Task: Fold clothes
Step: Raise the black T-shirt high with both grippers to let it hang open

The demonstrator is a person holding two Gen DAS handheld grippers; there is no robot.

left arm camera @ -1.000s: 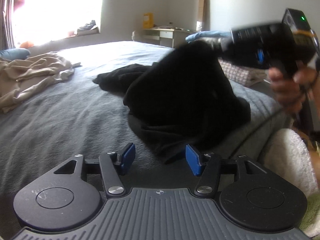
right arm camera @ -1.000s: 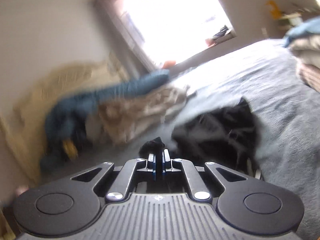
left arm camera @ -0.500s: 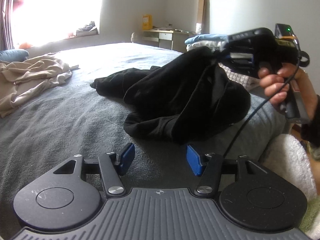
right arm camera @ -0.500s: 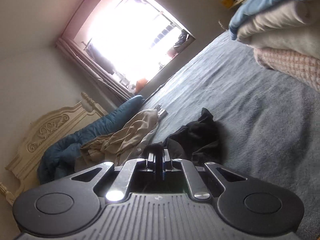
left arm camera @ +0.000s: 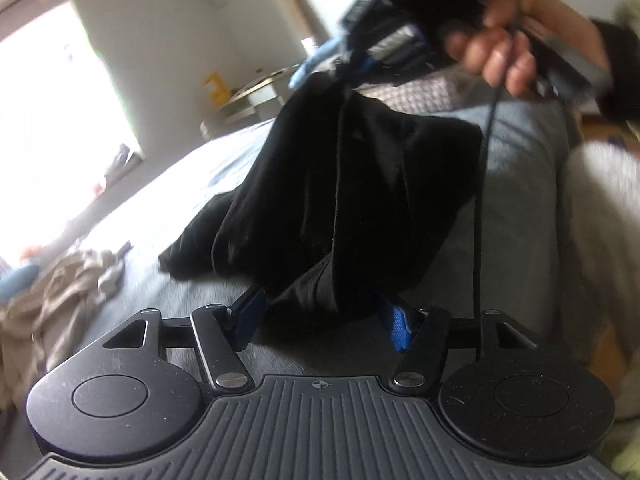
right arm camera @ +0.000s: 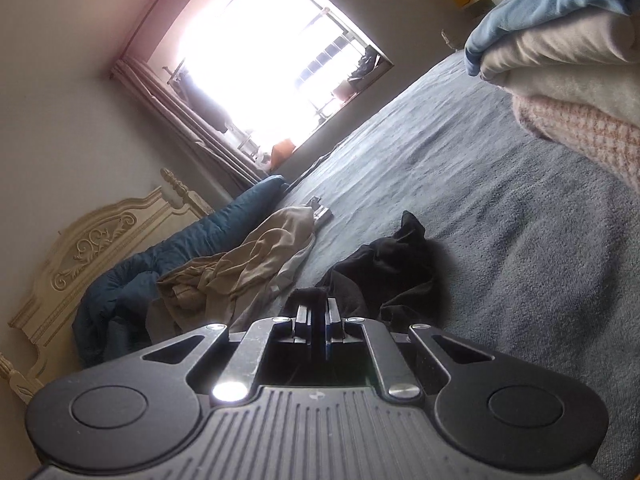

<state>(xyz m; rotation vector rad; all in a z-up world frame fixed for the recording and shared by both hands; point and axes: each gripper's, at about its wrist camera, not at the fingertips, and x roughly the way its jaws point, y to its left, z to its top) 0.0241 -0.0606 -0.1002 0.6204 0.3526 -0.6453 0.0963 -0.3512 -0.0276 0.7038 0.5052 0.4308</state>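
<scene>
A black garment (left arm camera: pixel 344 200) hangs from my right gripper (left arm camera: pixel 356 64), which is raised at the upper right of the left wrist view and shut on the cloth's top edge. In the right wrist view my right gripper (right arm camera: pixel 318 320) is shut on a pinch of the black garment (right arm camera: pixel 384 272), which trails down onto the grey bed. My left gripper (left arm camera: pixel 320 322) is open, and the garment's lower hanging part lies between its blue pads (left arm camera: pixel 400 326).
The grey bedspread (right arm camera: pixel 500 240) covers the bed. A beige crumpled garment (right arm camera: pixel 248 268) and a blue pillow (right arm camera: pixel 160 264) lie by the cream headboard (right arm camera: pixel 88 248). A stack of folded clothes (right arm camera: pixel 568 60) sits at the right. A bright window (right arm camera: pixel 272 64) is behind.
My right gripper has lifted the black garment higher off the bed. My left gripper has moved in and tilted, so the garment's lower part now hangs between its open fingers.
</scene>
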